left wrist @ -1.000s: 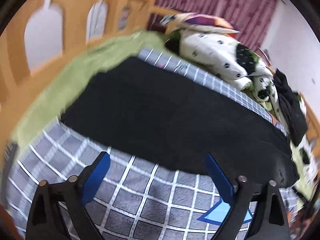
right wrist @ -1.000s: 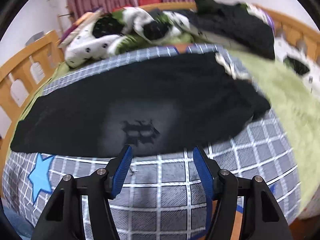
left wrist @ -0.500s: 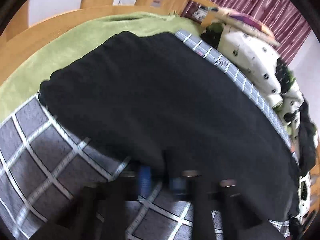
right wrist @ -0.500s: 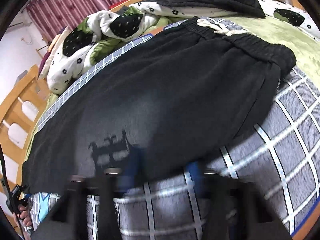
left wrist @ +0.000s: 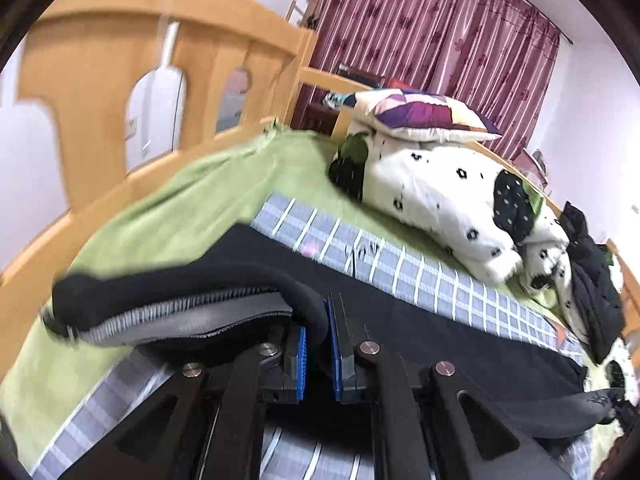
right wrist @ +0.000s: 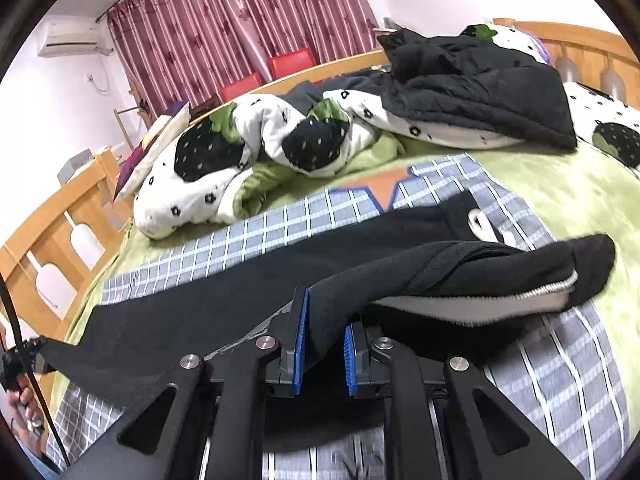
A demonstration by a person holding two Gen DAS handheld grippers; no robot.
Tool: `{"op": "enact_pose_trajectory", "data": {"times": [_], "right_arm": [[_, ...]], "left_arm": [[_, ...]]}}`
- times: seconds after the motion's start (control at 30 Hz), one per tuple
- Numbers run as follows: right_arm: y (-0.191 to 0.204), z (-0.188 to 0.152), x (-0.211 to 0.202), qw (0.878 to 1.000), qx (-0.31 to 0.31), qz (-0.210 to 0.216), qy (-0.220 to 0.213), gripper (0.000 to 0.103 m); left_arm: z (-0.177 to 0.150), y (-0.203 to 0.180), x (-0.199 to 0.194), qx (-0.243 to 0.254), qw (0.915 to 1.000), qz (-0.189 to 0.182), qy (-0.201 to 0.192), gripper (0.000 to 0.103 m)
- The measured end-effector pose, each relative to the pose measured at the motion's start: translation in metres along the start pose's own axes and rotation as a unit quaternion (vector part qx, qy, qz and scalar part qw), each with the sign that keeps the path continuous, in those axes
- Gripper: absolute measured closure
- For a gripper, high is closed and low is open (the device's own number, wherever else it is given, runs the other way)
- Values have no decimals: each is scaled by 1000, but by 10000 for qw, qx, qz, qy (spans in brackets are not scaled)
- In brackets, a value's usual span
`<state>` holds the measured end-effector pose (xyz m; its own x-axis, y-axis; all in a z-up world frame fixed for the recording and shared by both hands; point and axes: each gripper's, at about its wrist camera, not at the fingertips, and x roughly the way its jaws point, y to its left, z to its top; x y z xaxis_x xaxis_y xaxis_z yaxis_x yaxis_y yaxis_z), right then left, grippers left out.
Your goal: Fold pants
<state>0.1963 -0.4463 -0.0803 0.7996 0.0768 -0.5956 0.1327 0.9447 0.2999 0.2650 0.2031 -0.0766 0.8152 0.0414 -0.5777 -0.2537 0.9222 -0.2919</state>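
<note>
Pants (left wrist: pixel 400 320), black, lie across the checked blanket (left wrist: pixel 420 276) on my bed, and both my tools hold their near edge lifted from it. My left hand-held gripper (left wrist: pixel 318 344) is closed on the cloth: a thick fold is pressed between the blue pads (left wrist: pixel 301 360), and the hem end hangs to the left with its grey inside showing. My right hand-held gripper (right wrist: pixel 324 344) is closing its jaws on the other part of the edge, with black cloth between the pads (right wrist: pixel 299 344); the waistband end (right wrist: pixel 520 276) with a white drawstring (right wrist: pixel 480 220) droops to the right. The far edge of the pants rests on the blanket. Behind them are a white quilt with black strawberries (right wrist: pixel 248 152), a dark jacket (right wrist: pixel 480 76) and a pillow (left wrist: pixel 420 114).
</note>
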Motion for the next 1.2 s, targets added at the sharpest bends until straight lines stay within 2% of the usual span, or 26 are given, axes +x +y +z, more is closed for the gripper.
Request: {"op": "enact_pose_trajectory", "data": {"times": [0.17, 0.3, 0.37, 0.4, 0.43, 0.47, 0.5, 0.53, 0.57, 0.6, 0.67, 0.77, 0.87, 0.93, 1.0, 1.1, 1.2], "right_arm": [[-1, 25, 57, 10000, -23, 13, 52, 88], [5, 38, 123, 9991, -122, -256, 306, 86], [5, 41, 154, 9981, -94, -403, 459, 86], [4, 41, 166, 9977, -62, -465, 497, 83], [1, 40, 174, 9976, -9, -475, 509, 81], [-2, 39, 182, 9972, 78, -514, 530, 78], [-5, 38, 186, 9969, 200, -517, 552, 71], [-7, 37, 187, 9967, 321, -446, 595, 64], [-6, 36, 186, 9968, 348, -360, 620, 51], [-4, 33, 179, 9973, 316, -213, 634, 45], [5, 28, 163, 9979, 76, -183, 624, 44], [19, 13, 128, 9962, -492, -320, 642, 44], [18, -10, 95, 9939, -696, -368, 767, 44], [10, -29, 76, 9930, -717, -359, 865, 44], [-9, -52, 57, 9932, -571, -455, 909, 44], [-40, -75, 44, 9936, -90, -497, 1010, 43], [-66, -86, 45, 9918, 415, -421, 1130, 43]], "left_arm": [[4, -27, 69, 428, 9978, 488, -115, 93], [-2, -37, 128, 489, 9957, 777, 152, 93], [-6, -37, 146, 434, 9949, 868, 268, 93], [-7, -37, 155, 413, 9943, 903, 380, 93], [-6, -36, 159, 399, 9941, 903, 439, 87], [-5, -36, 161, 379, 9943, 853, 525, 73], [-3, -35, 159, 358, 9947, 743, 621, 65], [-3, -35, 153, 356, 9950, 678, 635, 47], [-2, -35, 141, 365, 9958, 632, 559, 33], [-3, -36, 128, 416, 9963, 618, 430, 31], [-8, -38, 106, 634, 9954, 637, 341, 29], [-26, -30, 71, 829, 9938, 575, 472, 26], [-56, -6, 48, 611, 9932, 364, 922, 26], [-82, 14, 35, 288, 9913, 146, 1276, 26], [-104, 32, 29, -64, 9885, -64, 1506, 26], [-119, 48, 38, -292, 9831, -125, 1801, 27], [-117, 54, 45, -642, 9831, -305, 1686, 27]]}}
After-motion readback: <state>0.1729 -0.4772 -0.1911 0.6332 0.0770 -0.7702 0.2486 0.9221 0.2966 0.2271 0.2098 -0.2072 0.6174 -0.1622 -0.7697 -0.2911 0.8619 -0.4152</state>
